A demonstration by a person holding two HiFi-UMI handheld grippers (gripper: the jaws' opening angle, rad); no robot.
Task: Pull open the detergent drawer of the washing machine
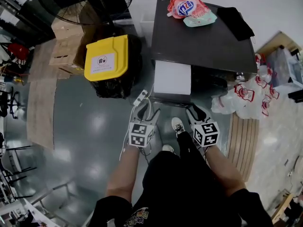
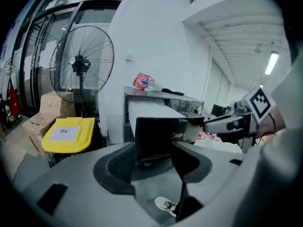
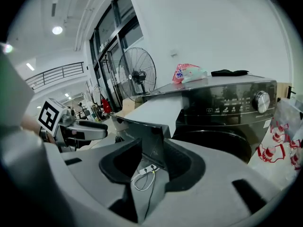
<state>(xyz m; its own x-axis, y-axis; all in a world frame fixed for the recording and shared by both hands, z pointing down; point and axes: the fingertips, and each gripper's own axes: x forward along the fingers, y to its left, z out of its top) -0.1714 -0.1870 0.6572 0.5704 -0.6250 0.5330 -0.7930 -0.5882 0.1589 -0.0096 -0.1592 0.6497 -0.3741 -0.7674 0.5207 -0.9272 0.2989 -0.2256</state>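
Glossy grey floor point(image 1: 90, 126) spreads beneath the left tool point(image 1: 146, 112). Ahead-left of it stand a yellow-lidded bin point(image 1: 106, 58), cardboard boxes point(image 1: 64, 46) and a pedestal fan point(image 2: 83, 63). A white wall point(image 2: 156, 41) rises ahead, with tall windows point(image 2: 42, 56) farther left.

This looks like a big work hall or test lab. The grey floor point(image 1: 90, 126) is shiny. A washing machine point(image 1: 199, 37) stands by itself near a tall fan point(image 2: 83, 60), cardboard boxes point(image 1: 64, 48) and a yellow-lidded bin point(image 1: 107, 58). Tall windows point(image 3: 111, 37) fill one wall.
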